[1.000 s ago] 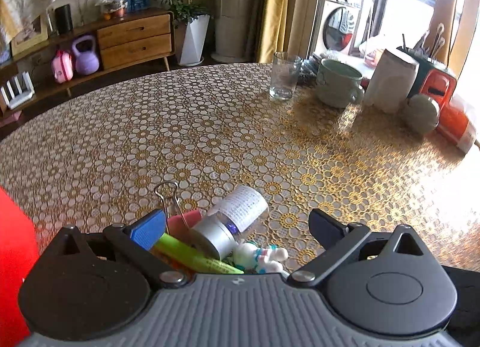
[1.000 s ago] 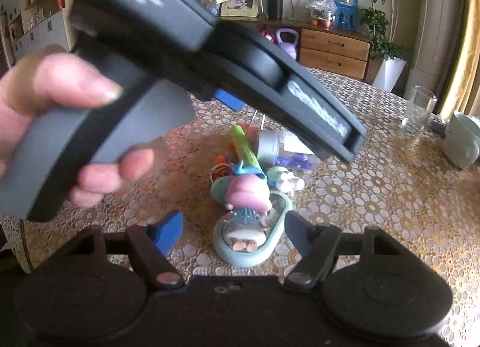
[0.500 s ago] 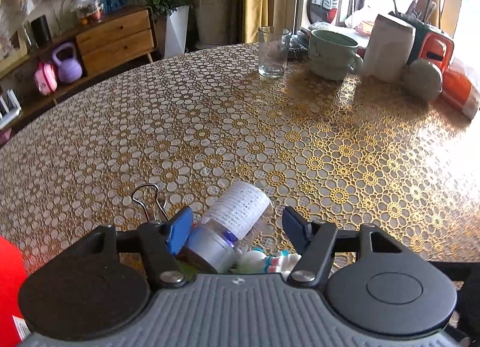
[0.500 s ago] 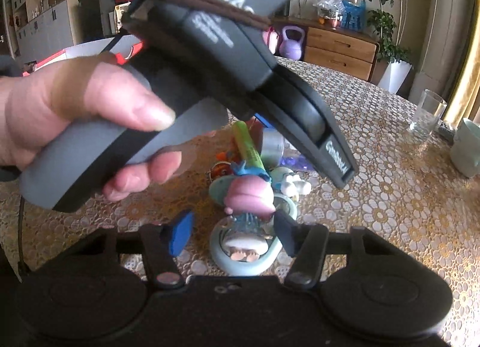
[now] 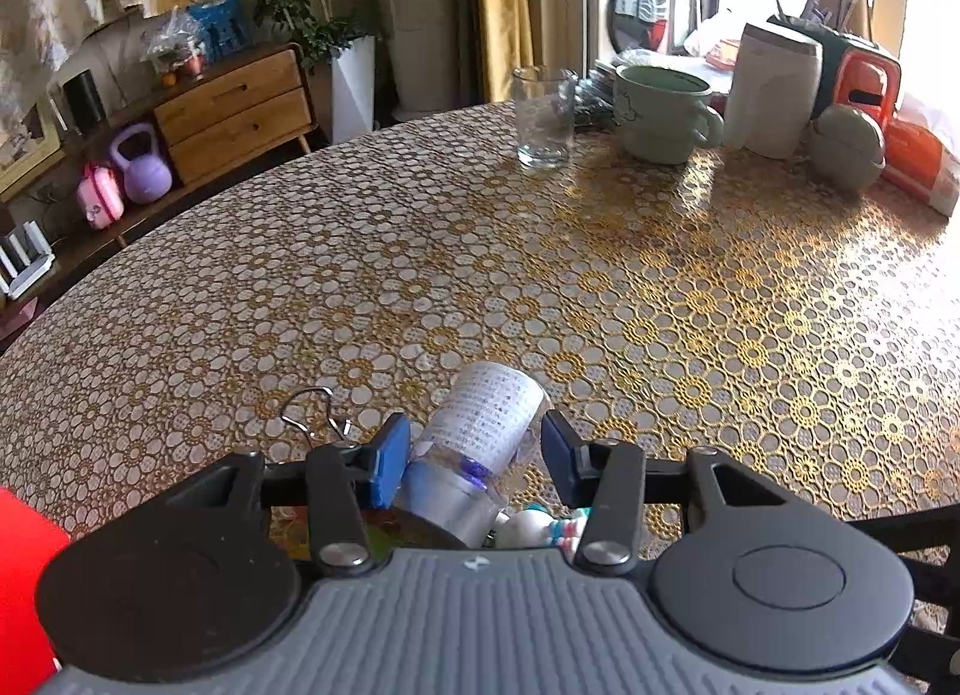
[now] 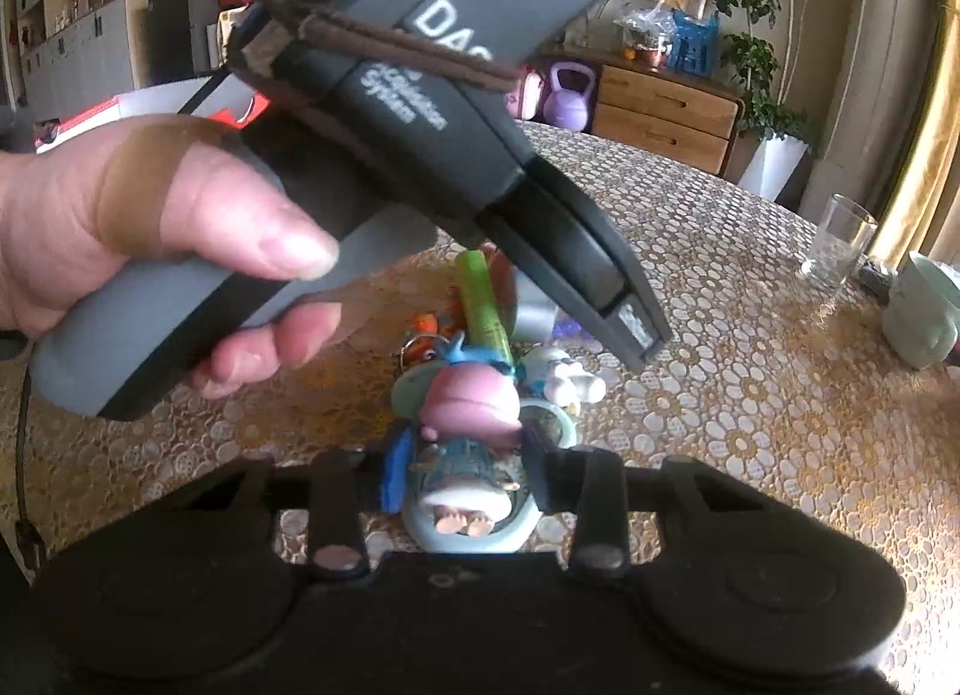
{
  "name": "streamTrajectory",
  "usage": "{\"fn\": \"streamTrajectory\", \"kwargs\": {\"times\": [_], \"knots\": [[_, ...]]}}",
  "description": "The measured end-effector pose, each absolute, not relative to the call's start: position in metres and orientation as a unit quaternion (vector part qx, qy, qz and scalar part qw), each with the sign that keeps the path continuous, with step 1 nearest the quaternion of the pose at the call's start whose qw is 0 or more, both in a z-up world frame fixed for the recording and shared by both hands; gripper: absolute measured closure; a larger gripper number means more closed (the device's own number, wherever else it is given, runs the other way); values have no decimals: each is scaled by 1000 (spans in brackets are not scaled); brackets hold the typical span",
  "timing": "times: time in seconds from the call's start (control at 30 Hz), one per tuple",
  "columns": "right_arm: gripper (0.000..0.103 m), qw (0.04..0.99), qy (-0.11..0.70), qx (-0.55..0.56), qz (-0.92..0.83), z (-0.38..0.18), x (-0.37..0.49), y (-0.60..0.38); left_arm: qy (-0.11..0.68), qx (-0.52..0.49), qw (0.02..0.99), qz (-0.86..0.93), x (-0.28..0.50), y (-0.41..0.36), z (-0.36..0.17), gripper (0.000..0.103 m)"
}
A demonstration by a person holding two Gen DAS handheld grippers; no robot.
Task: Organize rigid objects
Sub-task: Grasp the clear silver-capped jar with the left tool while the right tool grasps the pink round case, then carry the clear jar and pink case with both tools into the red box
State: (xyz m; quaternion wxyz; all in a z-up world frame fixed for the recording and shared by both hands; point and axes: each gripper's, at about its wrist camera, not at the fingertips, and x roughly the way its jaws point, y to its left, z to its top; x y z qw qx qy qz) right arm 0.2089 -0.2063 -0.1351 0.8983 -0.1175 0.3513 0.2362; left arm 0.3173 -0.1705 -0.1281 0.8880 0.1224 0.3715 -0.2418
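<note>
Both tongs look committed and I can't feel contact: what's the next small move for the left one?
Probably finish closing the left tongs on the small bottle: its blue pad already touches the bottle, but a gap shows at the other pad. Then lift it from the pile.

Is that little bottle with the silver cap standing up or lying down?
Lying down. The bottle rests on its side on the table, silver cap toward the camera, its printed label facing up, between the left gripper fingers.

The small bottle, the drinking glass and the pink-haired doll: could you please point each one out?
small bottle (image 5: 489, 416): left wrist view, on its printed label.
drinking glass (image 5: 543, 119): left wrist view, mid-wall.
pink-haired doll (image 6: 471, 398): right wrist view, on its hair.
</note>
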Motion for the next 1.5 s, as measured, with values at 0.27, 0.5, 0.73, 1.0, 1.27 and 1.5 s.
{"fn": "streamTrajectory", "kwargs": {"times": [0.27,0.5,0.73,1.0,1.27,1.5], "knots": [[68,907,356,-63,218,-117,208,-232,375,83,893,-234,313,-157,-110,60],[68,914,353,-39,195,-100,198,-251,362,71,902,-226,298,-146,-92,65],[68,920,351,-16,176,-85,188,-263,352,43,909,-218,283,-128,-71,65],[68,928,329,-24,173,-57,172,-257,347,11,913,-216,261,-102,-43,65],[68,933,309,-18,184,-24,161,-243,343,-6,916,-209,235,-71,-8,65],[68,936,290,-26,198,1,158,-217,339,-7,922,-190,217,-38,15,65]]}}
